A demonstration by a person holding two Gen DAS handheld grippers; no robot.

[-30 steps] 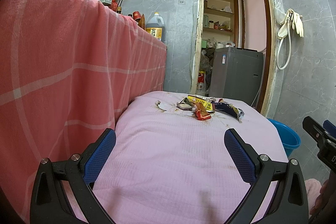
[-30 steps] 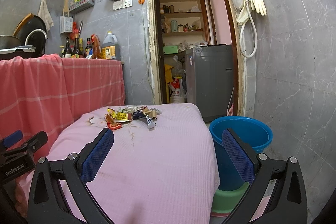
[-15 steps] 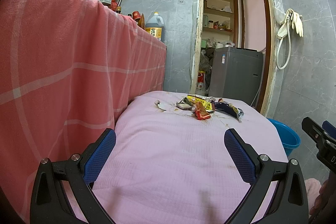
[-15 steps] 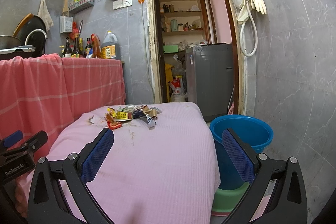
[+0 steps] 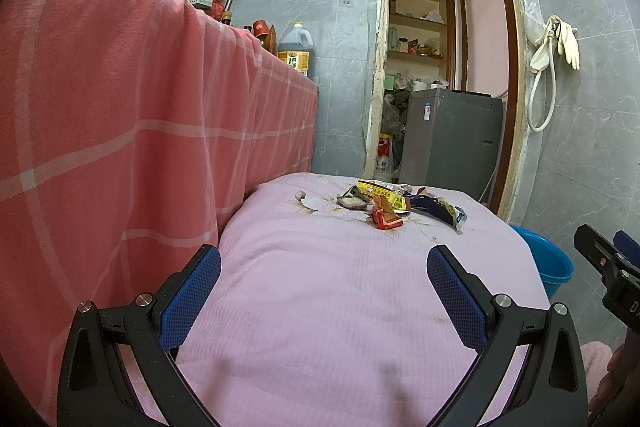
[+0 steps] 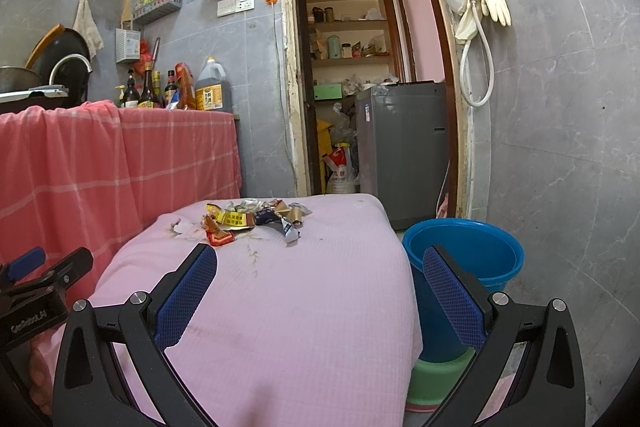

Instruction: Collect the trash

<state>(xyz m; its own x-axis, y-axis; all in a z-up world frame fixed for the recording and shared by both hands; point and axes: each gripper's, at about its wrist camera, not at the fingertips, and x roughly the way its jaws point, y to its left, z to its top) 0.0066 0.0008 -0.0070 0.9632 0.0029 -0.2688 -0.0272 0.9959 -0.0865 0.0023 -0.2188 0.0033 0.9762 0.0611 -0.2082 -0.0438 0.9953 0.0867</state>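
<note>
Two grippers are held wide open and empty at the near edge: the left gripper (image 5: 323, 281) and the right gripper (image 6: 320, 279). Nothing has been collected yet, as judged from the scene. The wrappers (image 6: 256, 217) lie well ahead on the pink cloth (image 6: 304, 303). The blue bucket (image 6: 468, 259) stands beside the cloth, to the right.

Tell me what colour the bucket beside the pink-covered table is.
Blue bucket, stacked in a green one; clearest in the right wrist view.

The right gripper (image 5: 608, 267) has edged slightly left in the left wrist view.
</note>
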